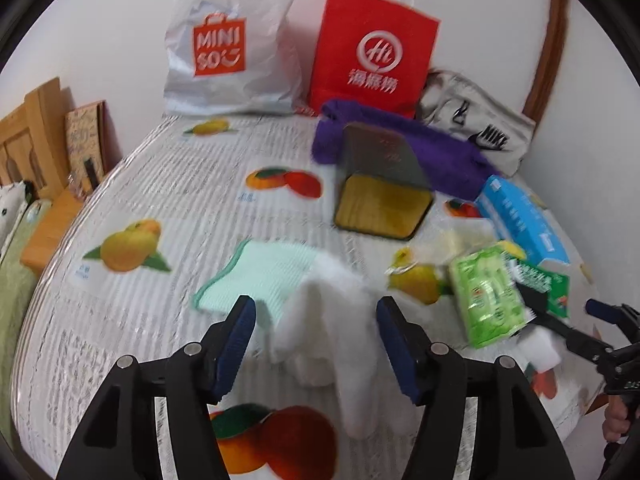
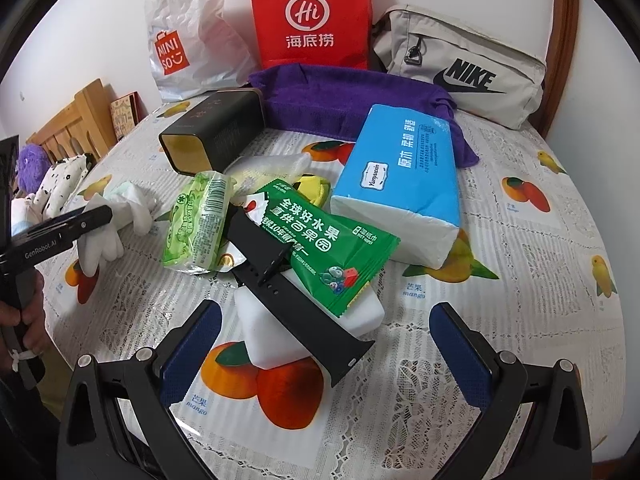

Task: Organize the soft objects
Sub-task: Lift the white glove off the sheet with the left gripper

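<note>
Left claw [image 1: 314, 344]: jaws apart, pads clear of the white gloves [image 1: 336, 332] lying between them on the surface [image 1: 160, 184], overlapping a mint cloth [image 1: 256, 272]. Right claw [image 2: 326, 354]: jaws wide apart over a black strap [image 2: 296, 300] on a white sponge [image 2: 272, 340]; nothing gripped.

- Left gripper [image 1: 314, 320]: black two-finger frame with blue pads [image 1: 240, 344], angled downward; jaws parted, pads pressing on nothing
- Left hand [image 2: 28, 320]: wrapped round the gripper's handle at the left edge of the right wrist view
- Right gripper [image 2: 326, 354]: same build, tilted downward; jaws spread wide, blue pads [image 2: 460, 356] clear of contact
- Right hand [image 1: 614, 424]: partly visible at the left wrist view's right edge
</note>
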Action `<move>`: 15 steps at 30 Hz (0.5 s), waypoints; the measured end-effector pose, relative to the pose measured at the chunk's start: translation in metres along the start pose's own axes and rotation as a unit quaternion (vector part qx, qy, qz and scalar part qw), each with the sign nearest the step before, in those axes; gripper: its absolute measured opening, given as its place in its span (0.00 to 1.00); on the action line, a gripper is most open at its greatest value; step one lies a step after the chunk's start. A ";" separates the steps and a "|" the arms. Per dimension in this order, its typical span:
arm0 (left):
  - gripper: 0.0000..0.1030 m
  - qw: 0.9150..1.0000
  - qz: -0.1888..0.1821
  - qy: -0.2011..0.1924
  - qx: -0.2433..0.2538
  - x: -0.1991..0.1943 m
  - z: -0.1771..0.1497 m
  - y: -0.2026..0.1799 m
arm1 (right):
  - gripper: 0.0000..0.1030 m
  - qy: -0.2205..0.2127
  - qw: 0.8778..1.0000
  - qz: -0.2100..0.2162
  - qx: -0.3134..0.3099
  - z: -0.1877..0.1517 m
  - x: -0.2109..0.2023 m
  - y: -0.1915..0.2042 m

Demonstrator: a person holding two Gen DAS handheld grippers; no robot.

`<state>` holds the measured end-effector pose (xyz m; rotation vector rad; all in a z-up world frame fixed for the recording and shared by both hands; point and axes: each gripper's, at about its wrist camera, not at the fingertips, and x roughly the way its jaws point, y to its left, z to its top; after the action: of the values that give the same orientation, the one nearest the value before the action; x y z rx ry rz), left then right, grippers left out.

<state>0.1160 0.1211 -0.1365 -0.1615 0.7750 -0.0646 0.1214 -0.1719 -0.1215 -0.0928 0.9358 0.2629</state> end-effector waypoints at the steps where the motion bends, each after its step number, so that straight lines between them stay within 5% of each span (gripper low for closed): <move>1: 0.20 1.000 -0.015 -0.007 0.006 -0.003 0.001 -0.003 | 1.00 0.001 1.000 0.000 0.002 0.000 0.000 -0.001; 4: 0.12 0.999 -0.040 -0.003 0.005 -0.005 0.006 -0.007 | 1.00 0.002 1.000 0.001 0.006 0.001 0.001 -0.003; 9: 0.13 1.000 -0.013 0.011 0.013 0.000 0.005 -0.009 | 1.00 0.005 1.000 0.005 0.010 -0.001 0.003 -0.007; 12: 0.40 1.000 0.005 0.027 0.013 0.009 0.002 -0.008 | 1.00 0.007 1.000 0.006 0.013 -0.003 0.005 -0.009; 15: 0.40 1.000 0.008 0.020 0.014 0.013 0.000 -0.008 | 1.00 0.008 1.000 0.009 0.018 -0.003 0.005 -0.011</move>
<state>0.1258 0.1120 -0.1445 -0.1282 0.8146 -0.0645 0.1251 -0.1823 -0.1278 -0.0535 0.9578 0.2615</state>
